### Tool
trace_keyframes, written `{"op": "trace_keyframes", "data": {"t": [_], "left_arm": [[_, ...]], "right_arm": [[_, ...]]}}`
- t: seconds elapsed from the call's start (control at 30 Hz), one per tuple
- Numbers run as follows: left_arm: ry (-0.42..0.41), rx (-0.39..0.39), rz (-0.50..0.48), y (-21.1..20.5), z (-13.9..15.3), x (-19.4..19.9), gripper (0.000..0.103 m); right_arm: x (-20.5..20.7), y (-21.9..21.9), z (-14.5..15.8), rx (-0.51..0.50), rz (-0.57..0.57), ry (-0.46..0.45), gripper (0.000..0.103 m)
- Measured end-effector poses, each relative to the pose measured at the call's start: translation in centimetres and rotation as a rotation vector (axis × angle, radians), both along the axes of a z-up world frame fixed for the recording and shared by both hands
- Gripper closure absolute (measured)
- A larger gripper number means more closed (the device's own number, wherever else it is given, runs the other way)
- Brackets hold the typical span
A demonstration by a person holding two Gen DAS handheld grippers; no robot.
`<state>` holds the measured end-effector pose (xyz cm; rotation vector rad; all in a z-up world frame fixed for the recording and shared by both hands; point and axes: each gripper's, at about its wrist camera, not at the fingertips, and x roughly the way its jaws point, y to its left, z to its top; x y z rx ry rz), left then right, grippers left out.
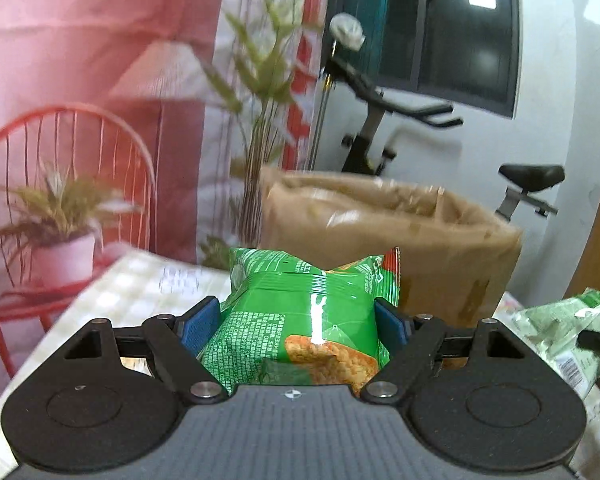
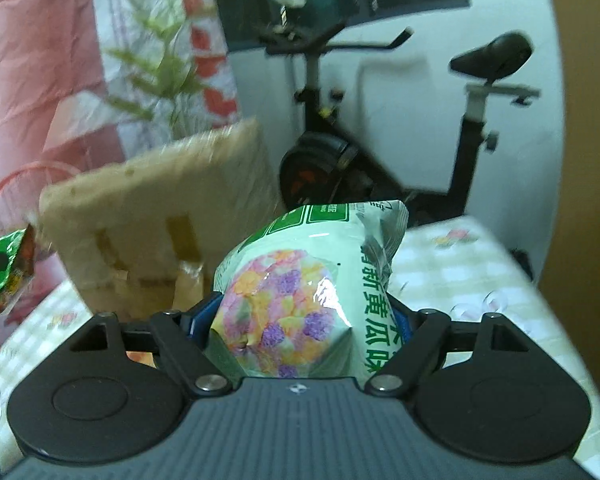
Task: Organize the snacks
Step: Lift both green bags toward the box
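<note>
Left fingers (image 1: 300,326) pinch a green bag (image 1: 300,320); right fingers (image 2: 304,320) pinch a pale bag (image 2: 300,300), both before the box (image 1: 380,232).

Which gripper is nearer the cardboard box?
Roughly level; neither is clearly nearer. The left gripper, shut on a green snack bag, faces the cardboard box just ahead. The right gripper, holding a pale snack bag, has the box ahead-left.

bright green snack pack (image 1: 300,320) | pale green pack (image 2: 300,288), pink-purple-yellow print | blue fingers (image 1: 200,324) | brown cardboard box (image 1: 400,232) | tabletop (image 2: 460,272) pale checked, floral cloth | red chair (image 1: 60,140)
</note>
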<state>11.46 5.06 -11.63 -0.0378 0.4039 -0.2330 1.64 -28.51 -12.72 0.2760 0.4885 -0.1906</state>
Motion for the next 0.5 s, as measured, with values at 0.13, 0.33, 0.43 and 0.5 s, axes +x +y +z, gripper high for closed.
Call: {"op": "trace_keyframes", "data": {"t": [0.13,0.33,0.43,0.5], "left_arm": [[-0.057,0.011,-0.009,-1.5,3.1,0.6,0.019],[-0.153,0.057,-0.026,-4.7,7.9,3.2,0.019],[-0.193,0.121,-0.038,-7.4,9.8,5.7,0.019],[-0.180,0.165,-0.046,-9.2,10.3,8.2,0.019]], "right_arm": [[0.1,-0.2,4.1,-0.054,-0.019,-0.104,0.021],[5.0,0.7,11.1,-0.155,0.062,-0.206,0.021],[8.9,1.7,13.1,-0.218,0.096,-0.232,0.021],[11.5,2.4,13.5,-0.246,0.113,-0.240,0.021]]}}
